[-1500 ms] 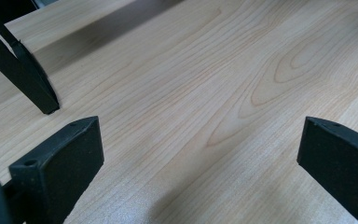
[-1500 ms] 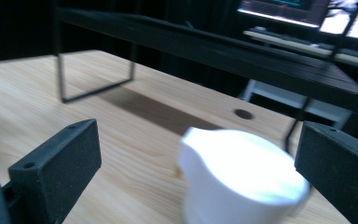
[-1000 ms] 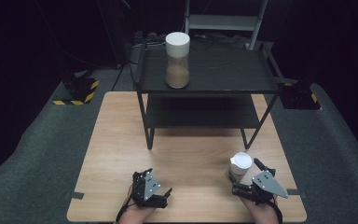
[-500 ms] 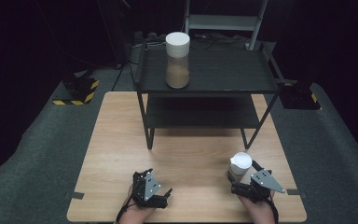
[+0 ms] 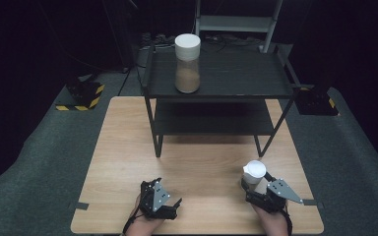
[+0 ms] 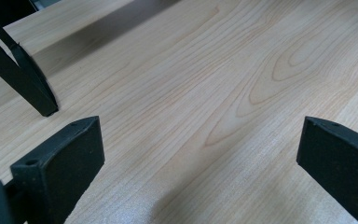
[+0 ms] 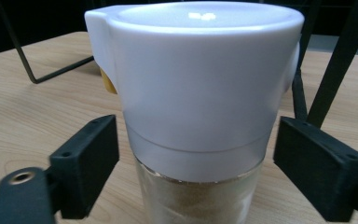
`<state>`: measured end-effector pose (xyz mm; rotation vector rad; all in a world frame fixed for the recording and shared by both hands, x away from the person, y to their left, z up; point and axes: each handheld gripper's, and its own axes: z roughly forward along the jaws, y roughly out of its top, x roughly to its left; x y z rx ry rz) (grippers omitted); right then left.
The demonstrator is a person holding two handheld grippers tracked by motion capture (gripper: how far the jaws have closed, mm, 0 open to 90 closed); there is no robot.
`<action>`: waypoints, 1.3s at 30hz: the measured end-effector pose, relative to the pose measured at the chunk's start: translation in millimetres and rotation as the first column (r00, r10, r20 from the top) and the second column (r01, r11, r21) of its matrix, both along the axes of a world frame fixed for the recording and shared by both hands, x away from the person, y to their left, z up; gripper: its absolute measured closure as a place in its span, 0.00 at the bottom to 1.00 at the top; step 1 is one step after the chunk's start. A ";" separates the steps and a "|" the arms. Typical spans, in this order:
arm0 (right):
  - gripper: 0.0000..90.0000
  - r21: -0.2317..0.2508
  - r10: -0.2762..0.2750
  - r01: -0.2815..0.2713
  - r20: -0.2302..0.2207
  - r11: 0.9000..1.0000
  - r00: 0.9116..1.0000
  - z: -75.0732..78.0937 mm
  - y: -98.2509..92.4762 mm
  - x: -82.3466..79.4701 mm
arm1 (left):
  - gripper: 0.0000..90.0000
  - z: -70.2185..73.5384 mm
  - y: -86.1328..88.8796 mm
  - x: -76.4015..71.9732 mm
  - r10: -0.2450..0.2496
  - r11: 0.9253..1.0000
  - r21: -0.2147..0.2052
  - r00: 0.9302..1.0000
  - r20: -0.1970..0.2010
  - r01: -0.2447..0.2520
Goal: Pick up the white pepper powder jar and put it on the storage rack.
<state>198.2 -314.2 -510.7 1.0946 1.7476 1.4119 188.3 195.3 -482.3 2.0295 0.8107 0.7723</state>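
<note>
A small glass jar (image 5: 254, 172) with a white flip lid and pale brown powder (image 7: 200, 93) stands upright on the wooden table (image 5: 197, 157) near the front right. My right gripper (image 5: 254, 188) straddles it just below the lid. Its jaws have just been closing with the jar between them (image 7: 198, 182), but a narrow gap still shows on each side, so the pads (image 7: 88, 163) do not press on the glass. My left gripper (image 5: 174, 209) rests low over the front left of the table, open, with bare wood between its jaws (image 6: 198, 158).
A black two-level wire rack (image 5: 236, 73) stands at the back of the table. A taller jar (image 5: 187, 64) with a white lid and brown powder stands on the left of the top shelf. One rack leg (image 6: 28, 79) is close to my left gripper.
My right gripper has sunk slightly around the small jar and its jaws have narrowed toward it. The left gripper has stayed put.
</note>
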 end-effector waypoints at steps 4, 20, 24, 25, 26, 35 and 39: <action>0.23 0.025 0.012 -0.012 0.000 1.000 1.000 -3.3 -2.7 2.0 | 0.01 0.0 0.1 0.0 0.001 1.000 -0.001 1.000 0.000 -0.001; 0.31 0.068 0.014 -0.015 0.013 0.998 1.000 -11.4 -5.0 3.8 | 0.01 0.1 1.0 0.6 0.001 1.000 -0.005 1.000 -0.001 -0.001; 0.31 0.061 0.013 -0.014 0.018 0.998 1.000 -11.3 -4.4 3.2 | 0.01 -0.2 1.4 0.7 0.002 1.000 -0.009 1.000 -0.002 -0.002; 0.32 0.061 0.013 -0.014 0.017 0.998 1.000 -11.0 -4.3 3.1 | 0.01 -0.3 1.5 0.7 0.002 1.000 -0.010 1.000 -0.002 -0.002; 0.32 0.057 0.013 -0.014 0.019 0.998 1.000 -10.7 -4.2 3.1 | 0.01 -0.3 1.6 0.7 0.001 1.000 -0.010 1.000 -0.002 -0.001; 0.32 0.047 0.005 -0.006 0.033 0.999 0.999 -7.3 -3.3 0.5 | 0.01 0.1 1.4 0.7 -0.004 1.000 -0.004 1.000 -0.001 0.004; 0.32 0.046 0.007 -0.010 0.058 0.999 0.998 -6.7 -3.5 -2.6 | 0.01 -0.1 1.6 0.6 -0.005 1.000 -0.005 1.000 0.000 0.005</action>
